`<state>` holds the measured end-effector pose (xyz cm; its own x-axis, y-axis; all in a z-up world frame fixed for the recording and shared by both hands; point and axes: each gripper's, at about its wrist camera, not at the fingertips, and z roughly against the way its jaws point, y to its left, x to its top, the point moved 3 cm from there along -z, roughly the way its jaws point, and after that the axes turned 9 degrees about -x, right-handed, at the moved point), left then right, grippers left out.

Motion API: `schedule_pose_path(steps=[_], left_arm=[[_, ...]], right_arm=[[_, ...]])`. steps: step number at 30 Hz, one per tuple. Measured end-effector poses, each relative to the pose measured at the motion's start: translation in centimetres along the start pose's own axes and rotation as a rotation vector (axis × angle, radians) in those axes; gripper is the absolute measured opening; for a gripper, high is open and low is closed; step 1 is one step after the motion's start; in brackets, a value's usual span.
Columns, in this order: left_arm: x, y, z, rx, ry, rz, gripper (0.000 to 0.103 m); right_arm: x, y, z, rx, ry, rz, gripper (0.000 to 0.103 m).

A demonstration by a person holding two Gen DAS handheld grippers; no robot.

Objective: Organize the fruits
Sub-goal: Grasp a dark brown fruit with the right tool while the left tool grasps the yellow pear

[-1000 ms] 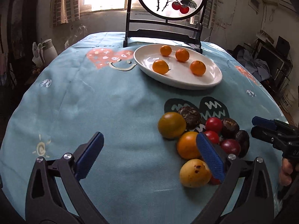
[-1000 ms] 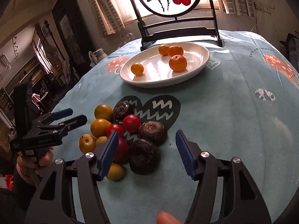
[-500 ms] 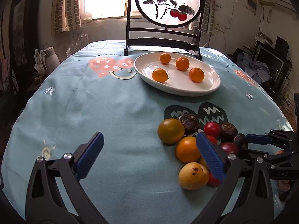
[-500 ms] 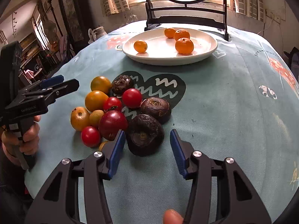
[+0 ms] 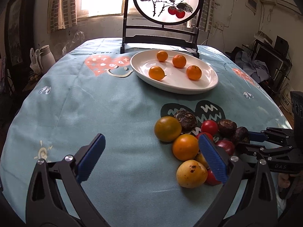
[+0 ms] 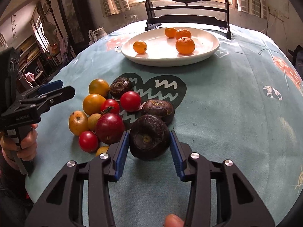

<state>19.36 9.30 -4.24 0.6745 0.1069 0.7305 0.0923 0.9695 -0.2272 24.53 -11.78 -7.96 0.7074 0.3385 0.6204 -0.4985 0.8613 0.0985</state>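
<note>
Closing in on the nearest dark fruit!

Right gripper (image 6: pixel 149 147) has just been narrowing its jaws, and now the blue pads sit at both flanks of the dark brown fruit (image 6: pixel 149 137), pinching it at the near edge of the fruit pile (image 6: pixel 106 109) on the worktop (image 6: pixel 227 113). Ahead waits the white plate (image 6: pixel 161 56) with four oranges. Off to its side, the left gripper (image 5: pixel 151 158) hangs spread wide, empty. Lift looks next.
</note>
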Motion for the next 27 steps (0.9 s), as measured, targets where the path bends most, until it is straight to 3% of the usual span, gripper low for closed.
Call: schedule_pose_path(steps=[2,8,10,21,27], left_arm=[[-0.5,-0.5,0.7,-0.07,0.012,-0.018,0.098],[-2.7,-1.8,0.6,-0.211,0.132,-0.061,0.072],[-3.1,-2.1,0.3,-0.211,0.147,-0.068,0.067],[-3.4,-2.4,-2.3,-0.198,0.213,-0.092,0.063],[-3.3,-2.3,-2.8,-0.28,0.226,-0.066,0.04]], right_arm=[[0.1,-0.7,0.2,0.015,-0.003,-0.04,0.043],[0.2,-1.4,0.6,0.012,-0.015,-0.082,0.043],[0.2,-1.3,0.6,0.015,-0.017,-0.08,0.043],[0.1,-1.3,0.8,0.019,-0.025,-0.077,0.043],[0.1,-1.3,0.8,0.018,-0.022,-0.077,0.043]])
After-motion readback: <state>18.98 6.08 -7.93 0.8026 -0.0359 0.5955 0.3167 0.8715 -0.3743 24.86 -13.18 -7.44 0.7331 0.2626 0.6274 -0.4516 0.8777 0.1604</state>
